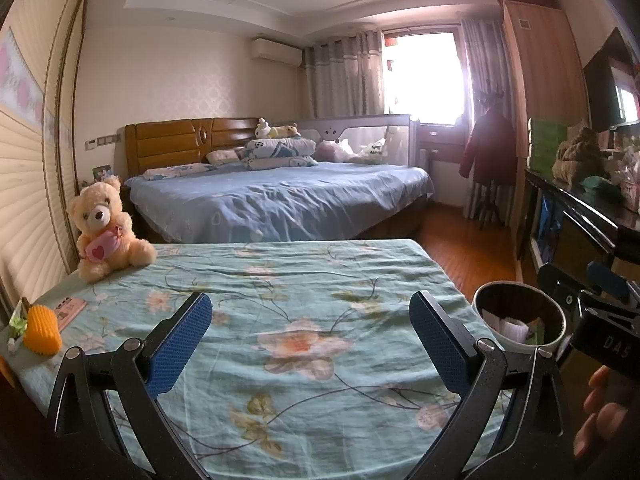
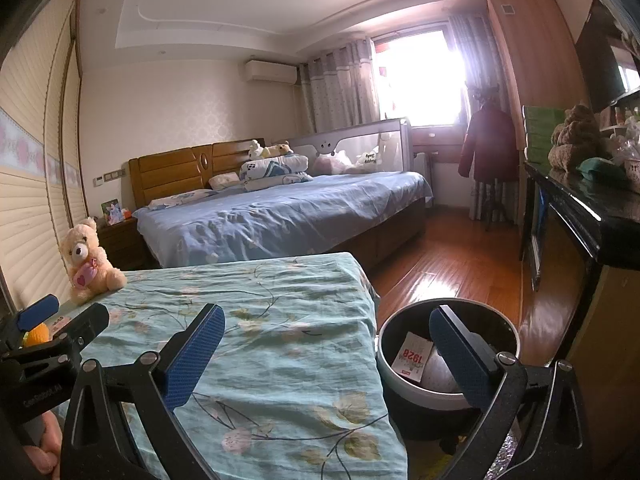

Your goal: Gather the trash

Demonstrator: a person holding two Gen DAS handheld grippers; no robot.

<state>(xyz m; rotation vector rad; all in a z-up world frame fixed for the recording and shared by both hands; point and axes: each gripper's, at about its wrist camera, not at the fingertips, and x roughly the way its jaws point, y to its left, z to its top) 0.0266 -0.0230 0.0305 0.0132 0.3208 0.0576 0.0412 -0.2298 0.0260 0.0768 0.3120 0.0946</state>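
A round trash bin (image 2: 404,376) stands on the floor at the right edge of the table; it also shows in the left wrist view (image 1: 516,344). Inside lie a white and red wrapper (image 2: 412,357) and crumpled paper (image 1: 514,326). My left gripper (image 1: 310,336) is open and empty above the floral tablecloth (image 1: 280,280). My right gripper (image 2: 326,352) is open and empty, spanning the table's right edge and the bin. A crumpled green and white wrapper (image 1: 16,320) lies at the table's far left edge beside an orange ridged object (image 1: 40,330).
A teddy bear (image 1: 106,228) sits at the table's far left corner. A pink card (image 1: 70,308) lies near the orange object. A bed (image 1: 276,196) stands beyond the table. A dark cabinet (image 2: 580,216) lines the right wall, with wooden floor (image 2: 448,276) between.
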